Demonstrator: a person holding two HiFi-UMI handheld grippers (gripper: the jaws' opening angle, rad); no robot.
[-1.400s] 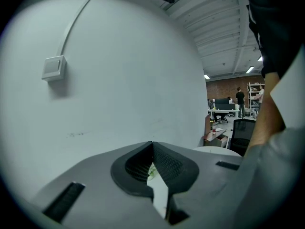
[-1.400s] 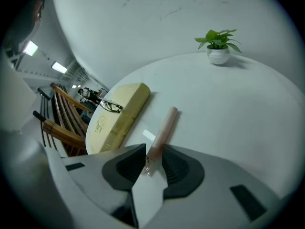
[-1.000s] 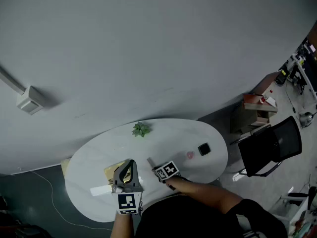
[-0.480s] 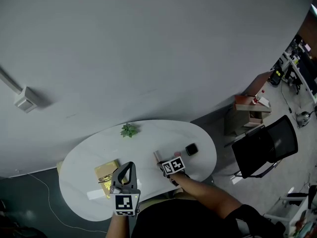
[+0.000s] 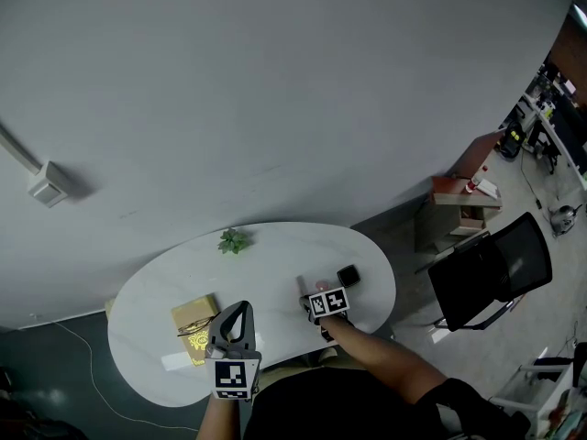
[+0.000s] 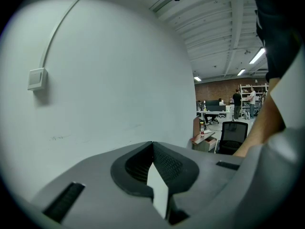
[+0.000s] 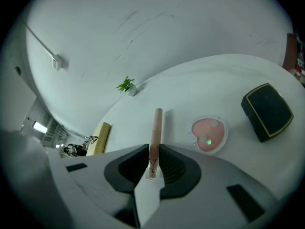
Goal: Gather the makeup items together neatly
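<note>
My right gripper is shut on a slim pink tube that sticks out forward between the jaws, low over the white oval table. Just right of the tube's tip lies a pink heart-shaped compact, and further right a black case with a gold rim. In the head view the right gripper is beside the black case. My left gripper hovers near the table's front edge, jaws together with nothing seen between them. In its own view the left gripper faces the bare wall.
A gold box lies left of the left gripper, with a white flat item near the front edge. A small green plant stands at the table's far side. A black office chair and a low shelf stand to the right.
The right gripper has carried the pink tube rightward, close to the heart compact and black case. The left gripper has drawn back off the gold box toward the front edge.
</note>
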